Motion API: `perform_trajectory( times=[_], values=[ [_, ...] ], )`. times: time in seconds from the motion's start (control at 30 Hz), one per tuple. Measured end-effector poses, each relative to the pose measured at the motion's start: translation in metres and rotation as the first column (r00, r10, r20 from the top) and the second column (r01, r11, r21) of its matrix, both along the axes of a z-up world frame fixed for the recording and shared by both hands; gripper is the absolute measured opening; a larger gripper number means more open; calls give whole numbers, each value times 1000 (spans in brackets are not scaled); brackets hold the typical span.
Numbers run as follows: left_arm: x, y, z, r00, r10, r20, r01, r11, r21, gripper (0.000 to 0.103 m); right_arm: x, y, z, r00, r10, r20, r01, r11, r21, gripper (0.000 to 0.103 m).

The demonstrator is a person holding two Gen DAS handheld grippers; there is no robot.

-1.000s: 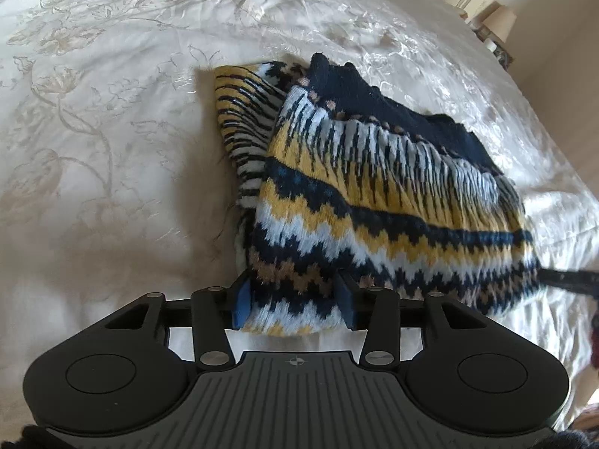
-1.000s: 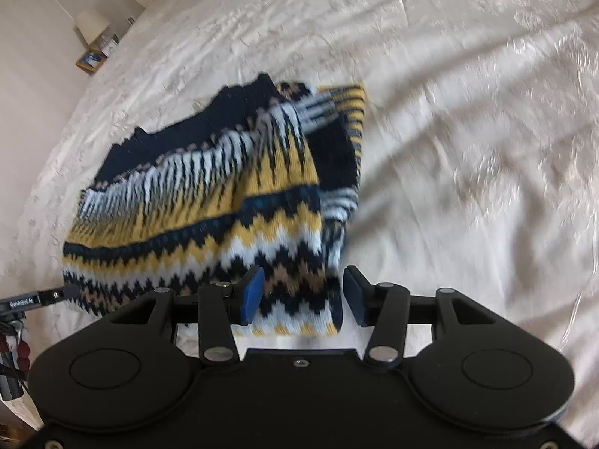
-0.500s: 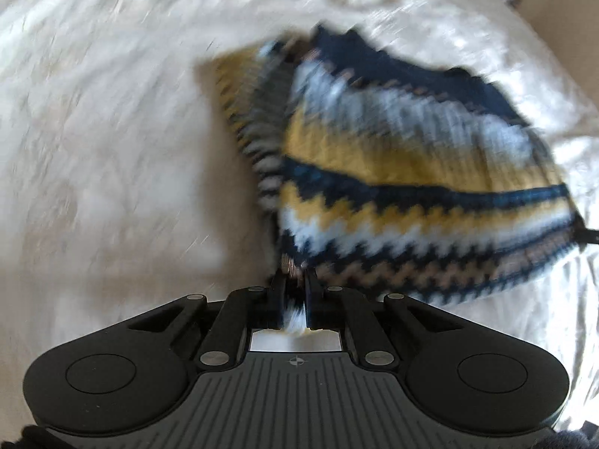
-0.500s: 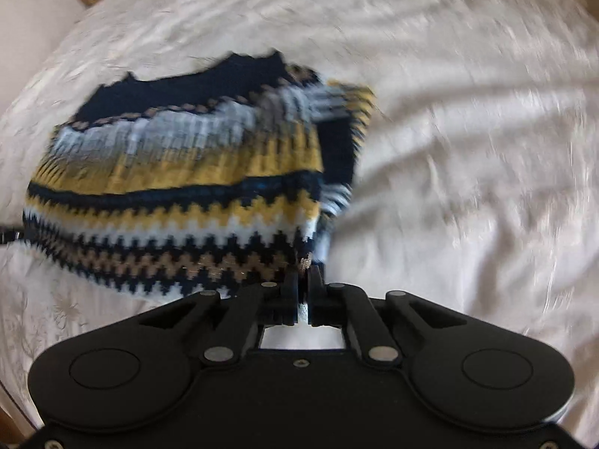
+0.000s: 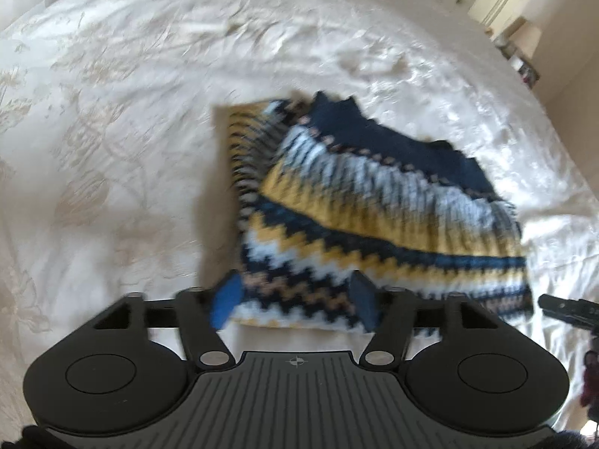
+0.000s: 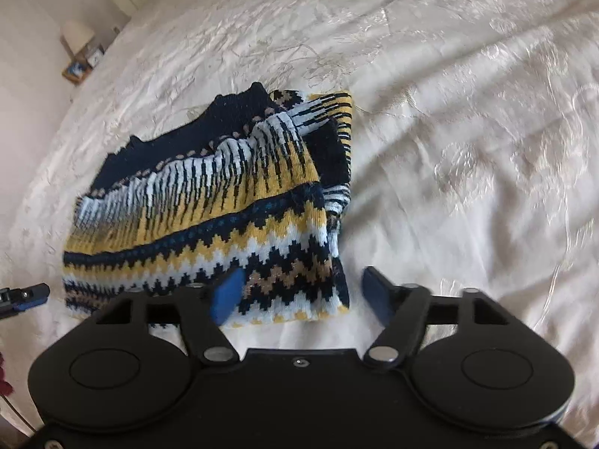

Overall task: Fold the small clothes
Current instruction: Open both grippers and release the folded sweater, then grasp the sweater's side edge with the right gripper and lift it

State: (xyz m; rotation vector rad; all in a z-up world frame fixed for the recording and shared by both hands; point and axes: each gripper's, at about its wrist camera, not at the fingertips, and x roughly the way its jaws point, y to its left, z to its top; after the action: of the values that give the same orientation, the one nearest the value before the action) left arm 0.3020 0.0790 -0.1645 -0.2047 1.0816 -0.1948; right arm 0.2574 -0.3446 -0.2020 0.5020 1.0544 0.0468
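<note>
A folded knitted sweater point(image 5: 359, 224) lies on a cream embroidered bedspread point(image 5: 112, 149), slightly right of centre in the left wrist view. Its pattern runs in bands of navy, mustard yellow, white and tan zigzags, with a plain navy section along the far edge. A striped sleeve or side panel sticks out at its upper left corner. This view is somewhat blurred.

The left gripper point(image 5: 295, 297) fills the bottom of the frame, its 2 blue-padded fingers spread wide. Its jaws have just been opening. The near left corner of the sweater shows between the pads, and the fabric lies flat on the bed below them, not pinched. At the right edge of this view, the dark tip of the other tool point(image 5: 561, 305) pokes in beside the sweater's near right corner.

In the right wrist view, the same sweater point(image 6: 209, 209) sits left of centre, with the striped panel now at its upper right. The right gripper point(image 6: 301, 293) is at the bottom, fingers also wide apart, its jaws having just been opening. The sweater's near right corner lies between the pads, released; the right pad stands clear over bare bedspread point(image 6: 468, 131). A lamp on a small bedside table point(image 6: 76, 52) is visible in the upper left corner.
</note>
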Motion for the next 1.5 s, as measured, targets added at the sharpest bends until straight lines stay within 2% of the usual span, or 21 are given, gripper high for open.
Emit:
perform_trajectory(
  times=[0.07, 0.2, 0.23, 0.43, 0.6, 0.8, 1.0, 1.1, 1.23, 1.4, 1.5],
  values=[
    [3, -13, 5, 1000, -11, 14, 11, 1000, 0, 73, 0, -4, -2, 1000, -13, -1, 13, 1000, 21, 85],
    [13, -44, 4, 999, -42, 20, 42, 999, 10, 74, 4, -12, -2, 1000, -22, 5, 22, 998, 50, 101],
    [17, -52, 3, 999, -50, 19, 50, 999, 14, 74, 7, -14, -2, 1000, -22, 8, 21, 998, 60, 102],
    [45, -89, -1, 998, -66, 8, 65, 996, 57, 75, 33, -24, -5, 1000, -6, 10, 5, 996, 91, 102],
    [80, -116, -11, 998, -55, -39, 59, 994, 97, 75, 62, -27, -17, 1000, 18, -7, -16, 988, 151, 102],
    [110, -134, -27, 995, -64, -76, 75, 987, 144, 75, 88, -29, -36, 998, 52, -36, -44, 979, 197, 102],
    [128, -141, -54, 986, -72, -148, 99, 978, 183, 75, 101, -29, -55, 994, 96, -54, -79, 965, 250, 102],
    [133, -142, -65, 982, -73, -171, 106, 976, 189, 79, 106, -28, -64, 992, 113, -53, -95, 956, 277, 103],
    [137, -145, -75, 978, -87, -190, 124, 974, 190, 90, 111, -27, -71, 991, 132, -34, -116, 945, 305, 103],
    [147, -154, -84, 970, -105, -219, 150, 968, 201, 100, 116, -34, -79, 993, 120, -10, -108, 922, 373, 103],
    [148, -158, -87, 968, -107, -225, 156, 965, 212, 102, 114, -38, -82, 995, 101, 8, -95, 913, 397, 103]
  ],
)
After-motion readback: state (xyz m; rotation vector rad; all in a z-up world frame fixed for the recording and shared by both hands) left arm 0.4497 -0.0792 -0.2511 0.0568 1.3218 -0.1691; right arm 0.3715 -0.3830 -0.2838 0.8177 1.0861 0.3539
